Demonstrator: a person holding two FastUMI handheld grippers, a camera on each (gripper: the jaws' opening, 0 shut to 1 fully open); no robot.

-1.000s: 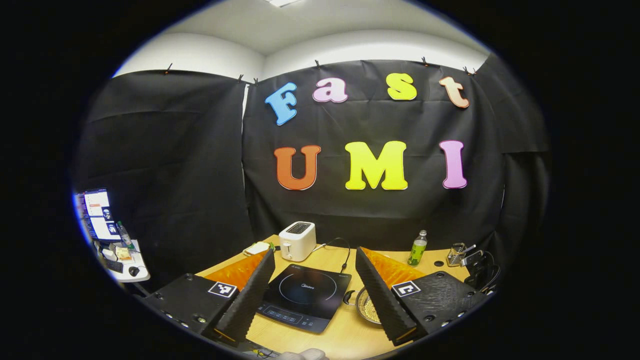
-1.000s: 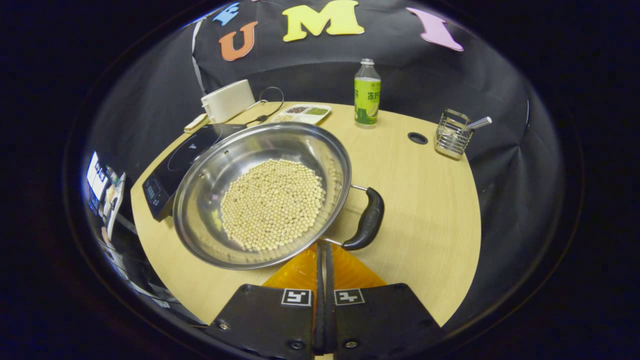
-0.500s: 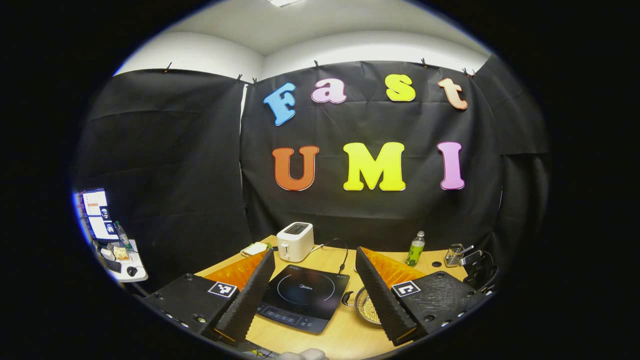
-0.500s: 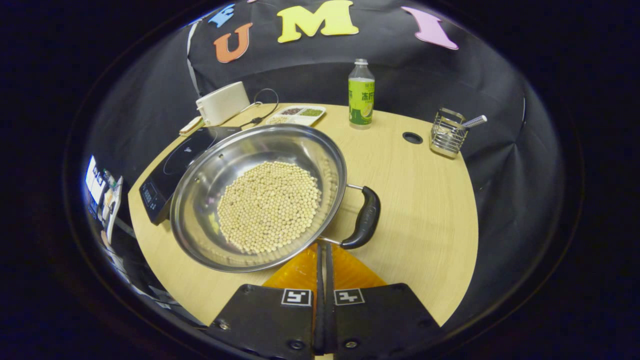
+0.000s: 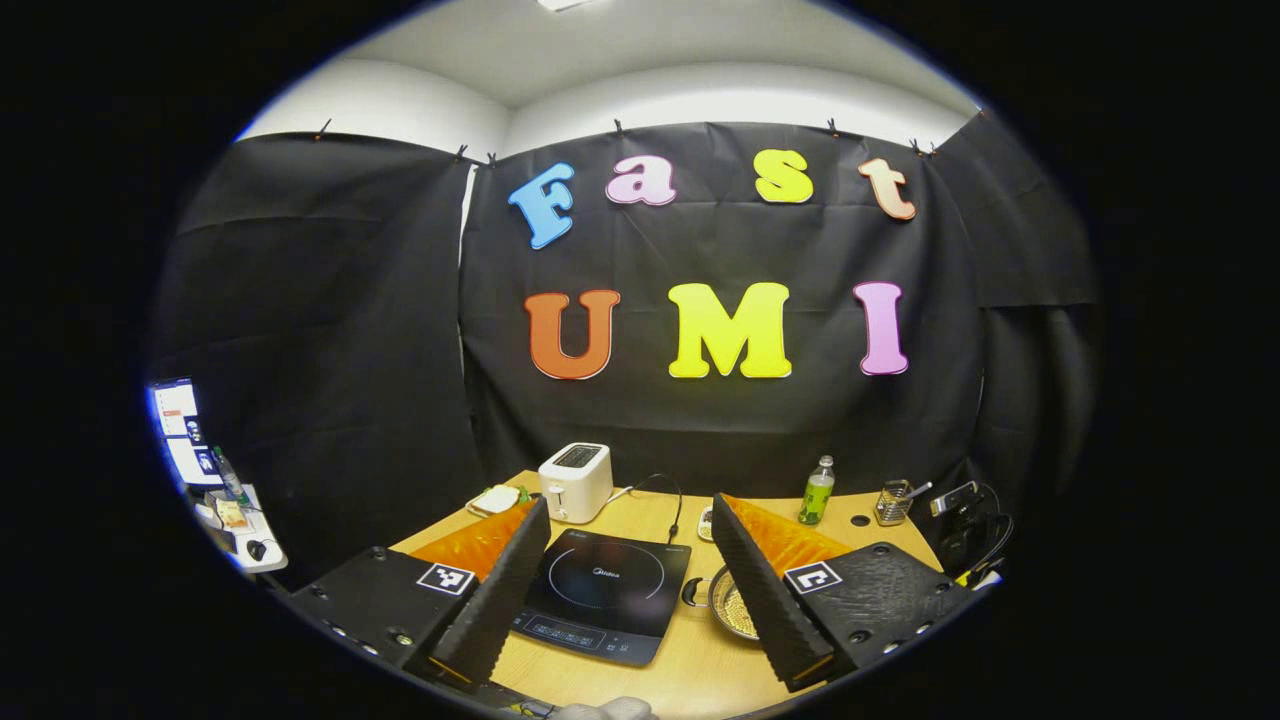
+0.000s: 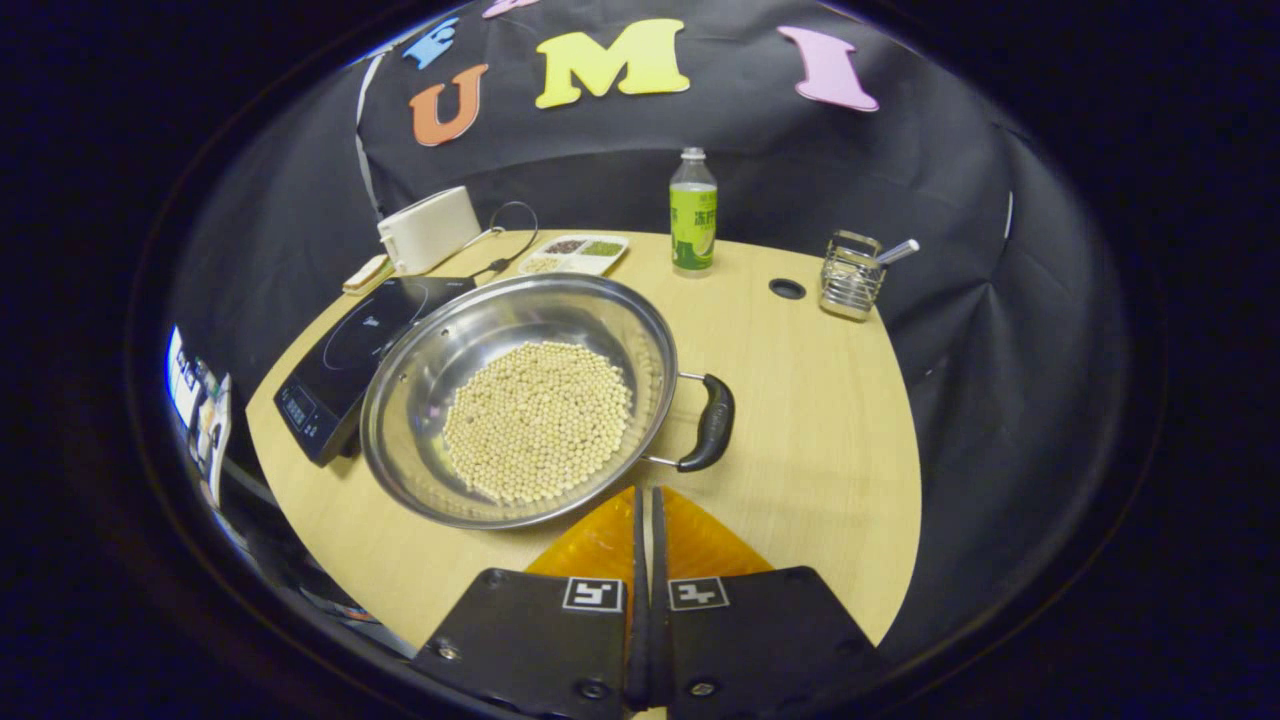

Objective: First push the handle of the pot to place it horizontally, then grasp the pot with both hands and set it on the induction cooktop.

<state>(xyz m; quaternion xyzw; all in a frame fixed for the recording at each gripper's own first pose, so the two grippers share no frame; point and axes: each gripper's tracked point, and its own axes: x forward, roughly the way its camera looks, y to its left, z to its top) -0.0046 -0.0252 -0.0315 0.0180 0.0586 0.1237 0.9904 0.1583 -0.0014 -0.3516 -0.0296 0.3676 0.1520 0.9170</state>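
one pot (image 6: 520, 400), one cooktop (image 6: 345, 355), one bottle (image 6: 692, 212)

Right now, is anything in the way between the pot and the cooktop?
Nothing visible. The pot sits right beside the cooktop on the table, and the cooktop's surface is bare.

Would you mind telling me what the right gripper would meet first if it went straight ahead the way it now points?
Most likely the near rim of the pot, which lies just ahead of the shut right gripper, close to its black handle. Height above the table is unclear.
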